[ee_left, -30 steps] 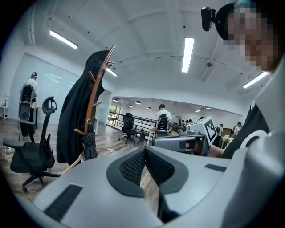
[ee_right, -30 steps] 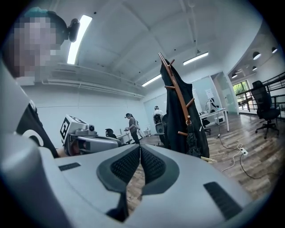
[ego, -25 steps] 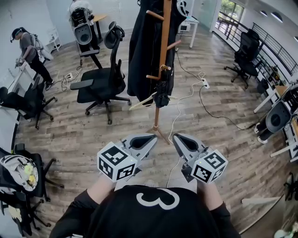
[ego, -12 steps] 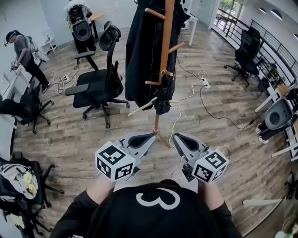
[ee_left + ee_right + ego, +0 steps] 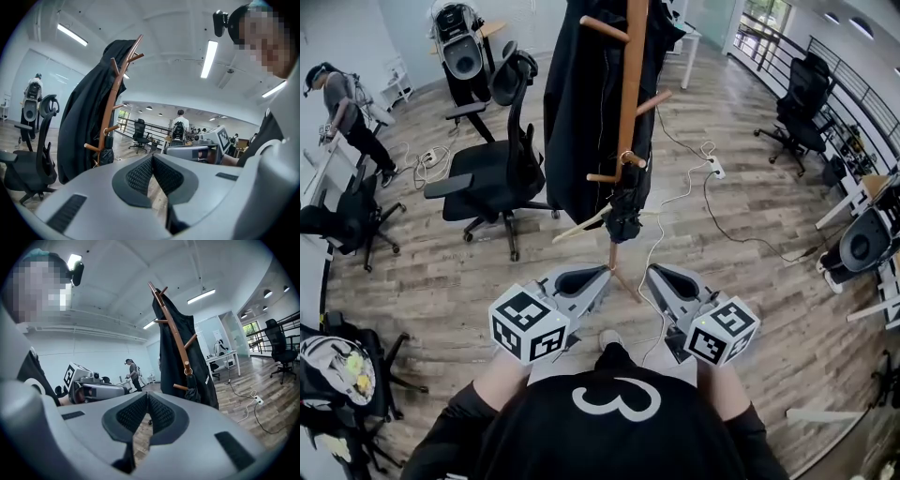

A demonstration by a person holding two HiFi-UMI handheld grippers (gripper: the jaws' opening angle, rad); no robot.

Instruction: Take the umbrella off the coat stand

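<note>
Two grippers sit low and near in the head view, the left gripper (image 5: 602, 273) and the right gripper (image 5: 654, 273) side by side. Each has its jaws pressed together on nothing, as its own gripper view shows. Both are well short of the coat stand (image 5: 630, 84), which rises from the wooden floor (image 5: 741, 197) just beyond them.

A black folded umbrella (image 5: 625, 204) hangs on the near side of the stand's pole, below a black coat (image 5: 579, 112) that drapes over the left side. It hangs from a short lower peg (image 5: 602, 177) by what looks like a ring or loop at its top (too small to be sure which). A black office chair (image 5: 492, 173) stands to the left, well apart.

The umbrella will probably handle as a light thing: soft bunched fabric over a stiff shaft, free to swing on its loop. The firm upper end just under the peg seems the best place to pinch. The jaws must first spread, and the lift likely needs to go up and outward so the loop slides off the peg.
</note>
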